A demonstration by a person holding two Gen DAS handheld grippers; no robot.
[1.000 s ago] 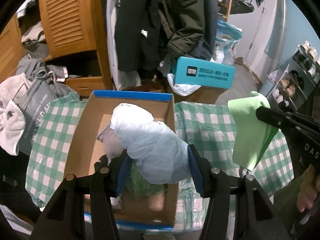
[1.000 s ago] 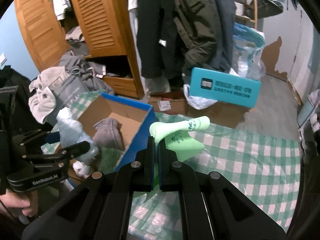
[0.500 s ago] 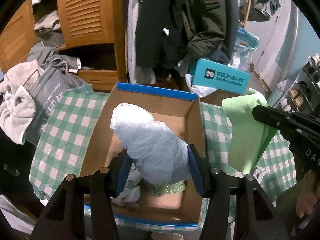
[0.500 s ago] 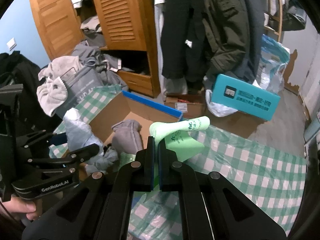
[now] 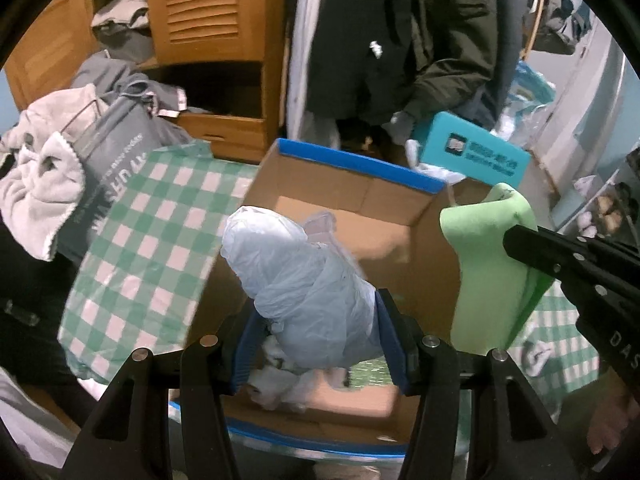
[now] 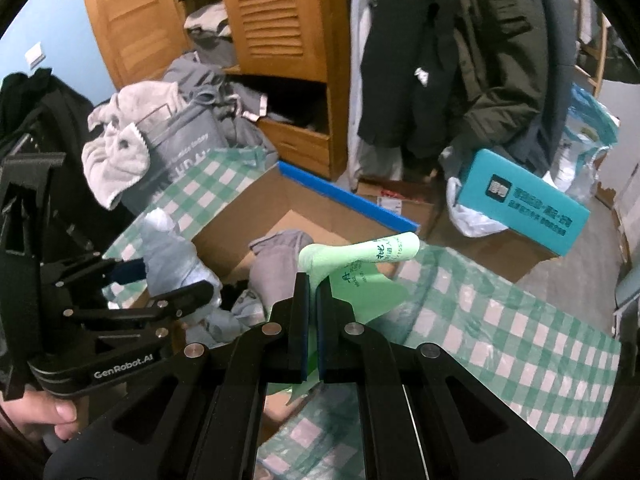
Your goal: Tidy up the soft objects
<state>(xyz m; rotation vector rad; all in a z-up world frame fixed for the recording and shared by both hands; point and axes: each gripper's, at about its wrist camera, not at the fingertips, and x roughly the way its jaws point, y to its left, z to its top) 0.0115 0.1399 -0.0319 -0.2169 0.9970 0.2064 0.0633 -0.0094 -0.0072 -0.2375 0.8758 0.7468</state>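
On the far left a grey bag with a pale towel over it is standing beside the checked cloth. Next to it, on the cloth, the box is lying open, with a grey garment and some other soft pieces already inside — what exactly is lying at the bottom I cannot tell, the view there is blurred.

The left gripper is hanging over the near part of the box, and its jaws are standing about half apart, clamped on a pale blue bundle that is filling the gap between the blue pads. To the right, the right gripper is holding a green cloth with the jaws pressed fully together on its edge; the cloth is hanging in the air just beside the right wall of the box, over the checked cloth.

The step in hand seems to be carrying both soft things to the box. The next move, I think, is asking for lowering the bundle deeper and then parting the jaws — and for bringing the green cloth over the wall before letting it go, otherwise it is likely to fall outside.
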